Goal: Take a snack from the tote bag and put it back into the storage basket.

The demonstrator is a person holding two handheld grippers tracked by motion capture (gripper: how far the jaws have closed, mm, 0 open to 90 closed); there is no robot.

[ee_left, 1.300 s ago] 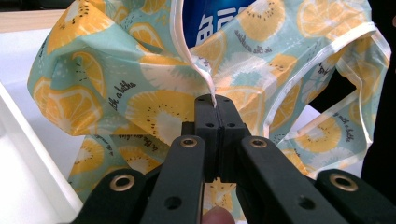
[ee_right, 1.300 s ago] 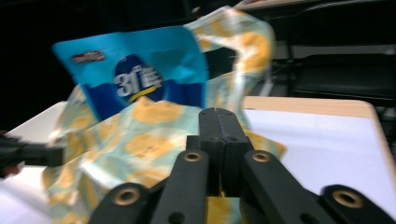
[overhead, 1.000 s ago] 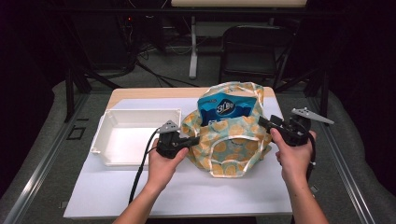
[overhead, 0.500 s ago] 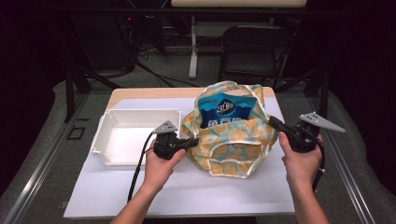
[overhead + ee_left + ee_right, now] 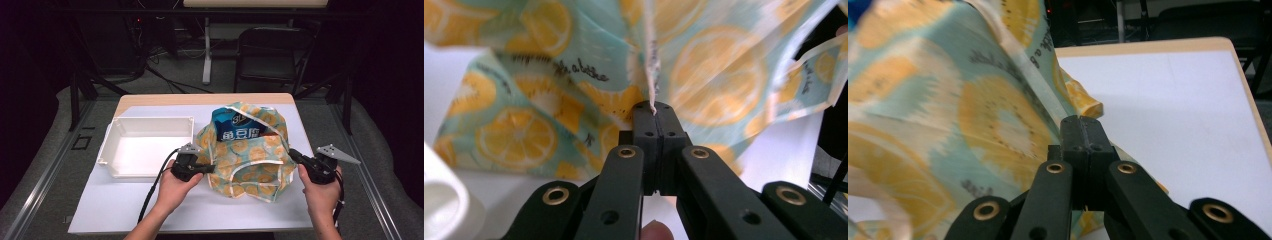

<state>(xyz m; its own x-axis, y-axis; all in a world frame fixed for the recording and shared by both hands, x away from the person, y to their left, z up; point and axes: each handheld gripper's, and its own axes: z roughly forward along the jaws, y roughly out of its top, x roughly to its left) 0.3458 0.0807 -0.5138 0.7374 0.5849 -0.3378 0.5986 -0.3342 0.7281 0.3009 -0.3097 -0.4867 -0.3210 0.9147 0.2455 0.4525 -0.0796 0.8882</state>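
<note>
A lab or recording studio set up for handling trials, dim apart from a lit work area. The surface (image 5: 150, 210) is a small wooden table under a white sheet, standing on grey carpet and fenced by a black metal frame (image 5: 75, 100). Behind it in the dark stand a black chair (image 5: 270, 55), the pale leg of a second table (image 5: 206, 55), and loose cables (image 5: 165, 75) across the floor. A small red equipment light (image 5: 138, 20) glows at the back. Each hand-held gripper (image 5: 210, 169) trails a cable.
</note>
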